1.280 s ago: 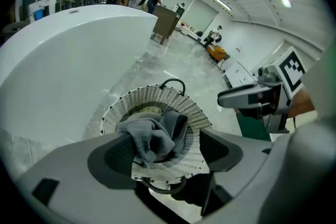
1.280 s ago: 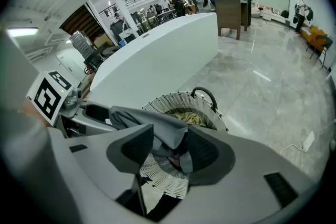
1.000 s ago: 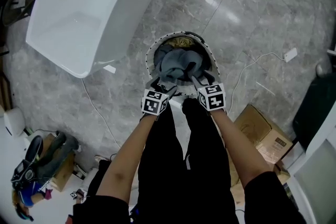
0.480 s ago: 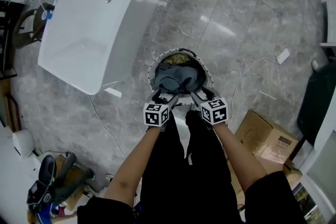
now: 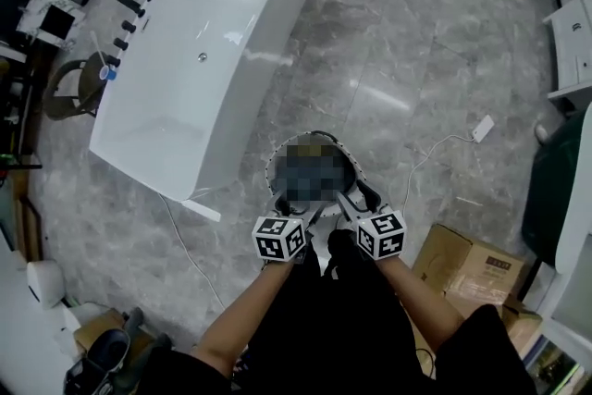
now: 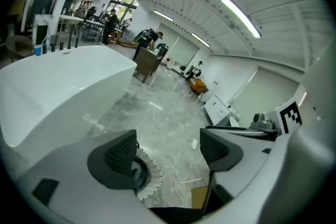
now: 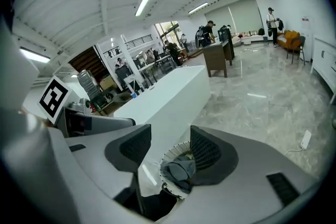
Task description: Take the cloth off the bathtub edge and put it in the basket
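1. Head view: left gripper [image 5: 292, 206] & right gripper [image 5: 349, 199] hover side by side above the basket [image 5: 269, 164], which stands on the floor just beside the bathtub [image 5: 199, 60]. Basket contents are blurred here. Risk: the white cable [image 5: 433, 142] on the floor near the basket could catch a foot on stepping away.
2. Left gripper view: jaws wide apart, nothing btw them. Basket rim shows below; no cloth on the bathtub edge as far as seen.
3. Right gripper view: jaws have just been opening, now wide, nothing btw the pads. Grey cloth [image 7: 178, 168] lies heaped in the basket. Risk: it sits high near the rim, so a knock to the basket could spill a fold over.
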